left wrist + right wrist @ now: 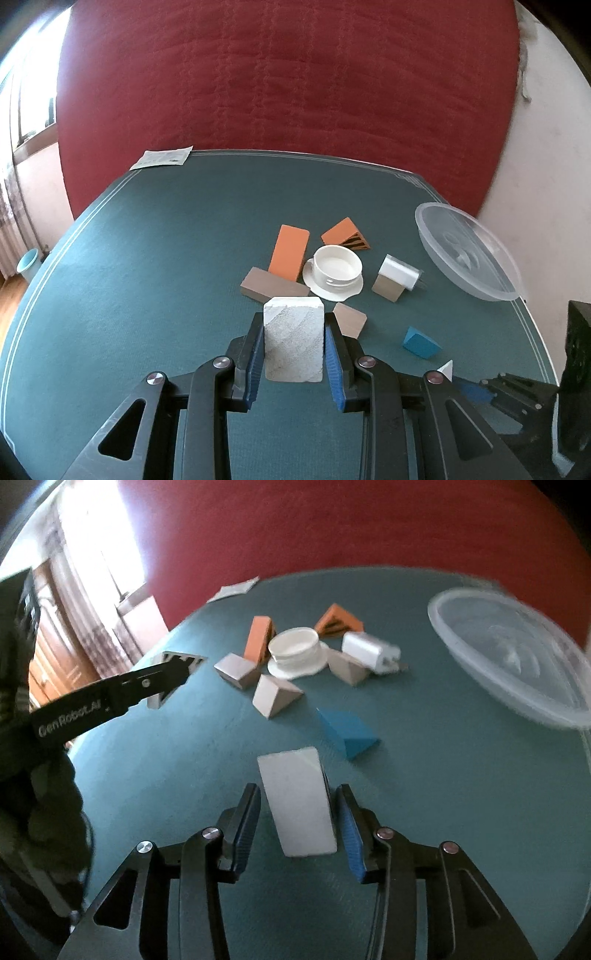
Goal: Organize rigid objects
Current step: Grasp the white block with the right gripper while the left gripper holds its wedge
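Note:
My left gripper (294, 332) is shut on a white-grey wedge block (294, 338) and holds it above the green table; it also shows in the right wrist view (173, 668). My right gripper (297, 805) is open around a white flat block (298, 801) that lies between the fingers with small gaps on both sides. A clear plastic bowl (469, 251) stands at the right, also in the right wrist view (517, 653). Loose blocks lie mid-table: orange (289, 253), brown (271, 286), blue (421, 342).
A white cup on a saucer (334, 271) and a white charger plug (400, 273) sit among the blocks. A paper sheet (162, 158) lies at the table's far left corner. A red mattress (288, 74) stands behind the table (147, 258).

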Demonstrator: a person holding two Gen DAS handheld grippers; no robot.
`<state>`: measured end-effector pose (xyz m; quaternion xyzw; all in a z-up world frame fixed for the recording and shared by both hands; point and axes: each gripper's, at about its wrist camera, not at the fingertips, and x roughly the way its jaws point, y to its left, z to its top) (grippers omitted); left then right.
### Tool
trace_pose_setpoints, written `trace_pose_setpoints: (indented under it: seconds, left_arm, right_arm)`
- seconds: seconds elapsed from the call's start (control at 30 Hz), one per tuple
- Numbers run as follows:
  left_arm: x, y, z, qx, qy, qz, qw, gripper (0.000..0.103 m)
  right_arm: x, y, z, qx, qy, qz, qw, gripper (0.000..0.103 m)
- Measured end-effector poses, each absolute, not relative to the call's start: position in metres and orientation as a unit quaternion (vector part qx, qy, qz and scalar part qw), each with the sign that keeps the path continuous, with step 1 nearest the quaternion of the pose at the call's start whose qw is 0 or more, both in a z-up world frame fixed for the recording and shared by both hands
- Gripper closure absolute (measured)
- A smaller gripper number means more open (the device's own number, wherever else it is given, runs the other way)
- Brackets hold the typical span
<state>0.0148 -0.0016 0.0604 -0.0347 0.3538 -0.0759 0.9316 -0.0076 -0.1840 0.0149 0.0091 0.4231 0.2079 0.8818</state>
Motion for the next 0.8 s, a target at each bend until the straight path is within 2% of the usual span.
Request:
trace_pose_setpoints:
  seconds: [0.07,0.1,0.53,0.8]
  left_arm:
    - [0.015,-0.002,0.061,-0.034,0.354,-0.076,0.932,0.072]
    - [0.015,-0.003,0.061,-0.033,0.354,-0.076,0.932,0.072]
    - [0.016,-0.021,0.071,-0.02,0.346,-0.1,0.933,0.072]
    - [0.022,-0.047,0.078,0.002,0.343,-0.112,0.933,0.072]
  right_arm:
    - [-0.009,-0.18,0.014,-0.004,0.42,0.203,0.884,0.069]
    - [-0.01,-0.18,0.015,-0.003,0.42,0.202,0.885,0.069]
    - [0.007,-0.25,0.068,0.074,0.341,0.12,0.929,0.07]
    - [0.045,-0.303,0.077,0.106,0.306,0.03,0.946,0.07]
